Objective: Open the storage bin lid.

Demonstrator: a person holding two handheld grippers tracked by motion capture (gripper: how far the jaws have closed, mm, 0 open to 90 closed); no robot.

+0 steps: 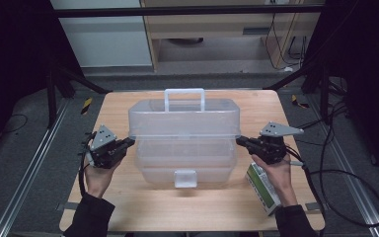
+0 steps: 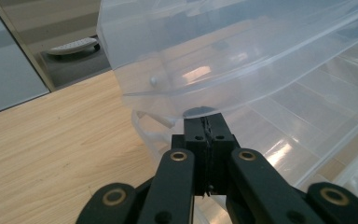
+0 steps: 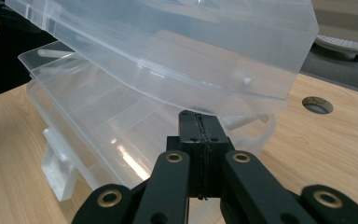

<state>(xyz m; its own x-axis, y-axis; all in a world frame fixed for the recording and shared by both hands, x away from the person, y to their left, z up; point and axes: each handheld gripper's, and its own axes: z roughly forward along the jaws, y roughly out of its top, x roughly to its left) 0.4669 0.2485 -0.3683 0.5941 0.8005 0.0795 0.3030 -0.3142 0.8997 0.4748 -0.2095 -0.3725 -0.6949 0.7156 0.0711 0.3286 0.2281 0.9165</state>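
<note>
A clear plastic storage box (image 1: 185,165) stands in the middle of the wooden table (image 1: 128,207). Its lid (image 1: 184,118), with a white handle (image 1: 184,98), is tilted up off the base, hinged at the far side. My left gripper (image 1: 131,142) is shut, and its tip touches the underside of the lid's left end (image 2: 207,122). My right gripper (image 1: 239,140) is also shut, its tip (image 3: 199,116) under the lid's right end. Nothing sits between either pair of jaws. The box's front latch (image 1: 185,178) hangs loose. The base's inner compartments (image 3: 98,116) look empty.
A green and white carton (image 1: 262,188) lies on the table under the right hand, near the front right corner. A round hole (image 3: 315,104) is set in the tabletop beyond the box. Cables (image 1: 345,197) trail off the table's right side.
</note>
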